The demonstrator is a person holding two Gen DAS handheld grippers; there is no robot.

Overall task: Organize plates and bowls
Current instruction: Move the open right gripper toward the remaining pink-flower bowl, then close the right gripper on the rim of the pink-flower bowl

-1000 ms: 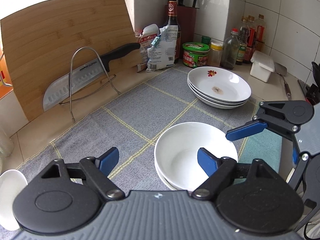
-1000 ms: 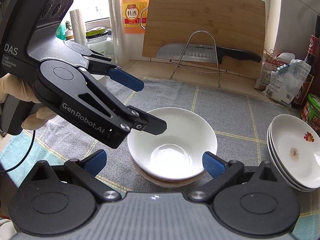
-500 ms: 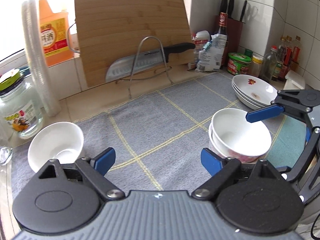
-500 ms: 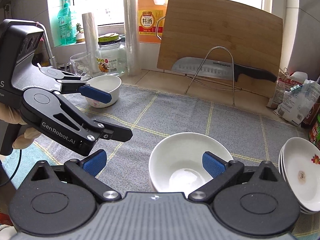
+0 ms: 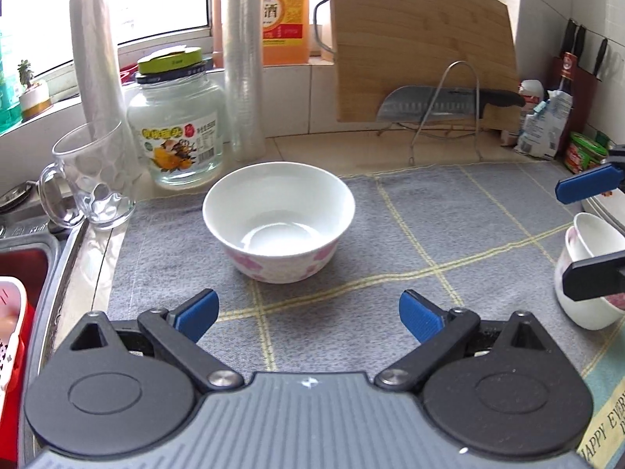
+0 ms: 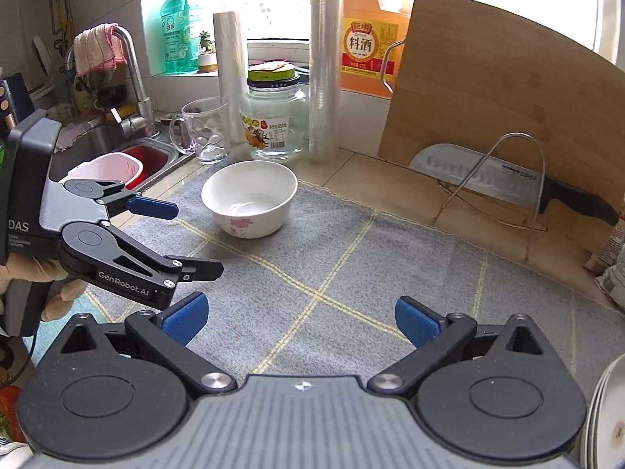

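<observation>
- "料酒" in dark characters on the yellow-and-red label of the orange jug point(image 6: 369, 39) on the windowsill, at twelve o'clock in the right wrist view.
- "GenRobot.AI" in white along the lower arm of the left gripper point(image 6: 175, 236), at nine o'clock in that view.
- "DAS" on that gripper's dark housing point(image 6: 23, 195); the small lines beneath are too fine to read.
- "HAPPY EVER…", cut off, on the teal mat edge point(image 5: 603, 430), at four o'clock in the left wrist view.

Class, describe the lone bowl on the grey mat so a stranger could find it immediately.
Start at the sink, then move onto the grey checked mat beside it. Near that mat's corner, in front of the glass jar, stands the bowl: white with pink flowers outside, alone rather than stacked.
</observation>
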